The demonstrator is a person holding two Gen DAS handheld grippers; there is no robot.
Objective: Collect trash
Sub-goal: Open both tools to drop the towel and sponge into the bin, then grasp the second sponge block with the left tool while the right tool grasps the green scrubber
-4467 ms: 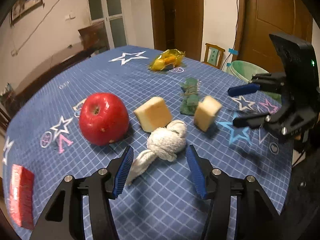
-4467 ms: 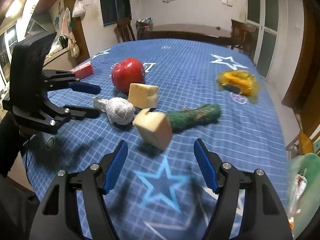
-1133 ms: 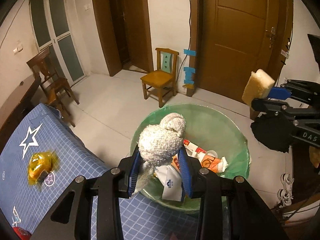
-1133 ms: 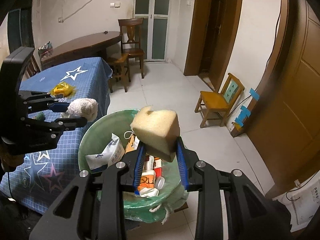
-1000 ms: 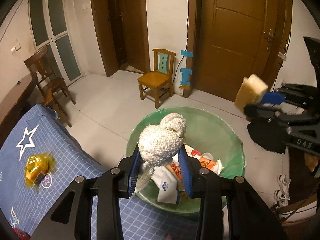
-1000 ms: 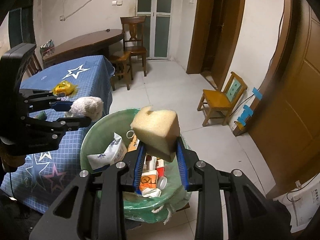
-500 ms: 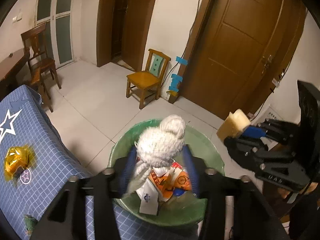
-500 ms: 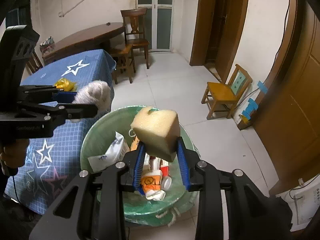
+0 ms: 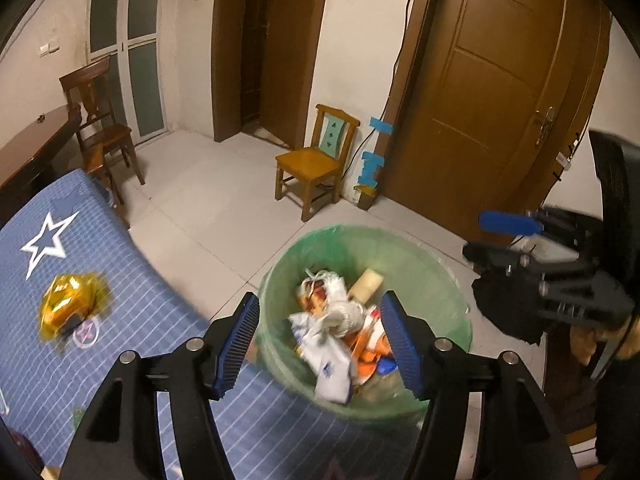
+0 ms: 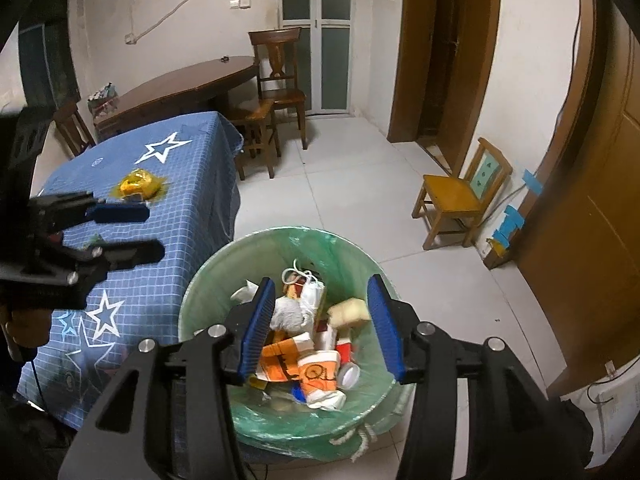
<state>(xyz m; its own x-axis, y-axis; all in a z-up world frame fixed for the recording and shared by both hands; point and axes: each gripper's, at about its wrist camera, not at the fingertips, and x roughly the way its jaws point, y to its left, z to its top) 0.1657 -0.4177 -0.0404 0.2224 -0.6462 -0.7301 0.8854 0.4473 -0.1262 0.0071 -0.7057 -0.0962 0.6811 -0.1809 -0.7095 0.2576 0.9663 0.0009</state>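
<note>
Bin rope ties visible from right wrist only.

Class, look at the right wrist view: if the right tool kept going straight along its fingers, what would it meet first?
Probably the trash heap inside the green-lined bin: the open right tool points down at the yellow sponge block and white rope wad. Depth makes the exact first contact uncertain.

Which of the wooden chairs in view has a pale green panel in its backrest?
The small light-wood chair by the brown door; the chair by the glass doors is dark brown with a plain wooden back.
</note>
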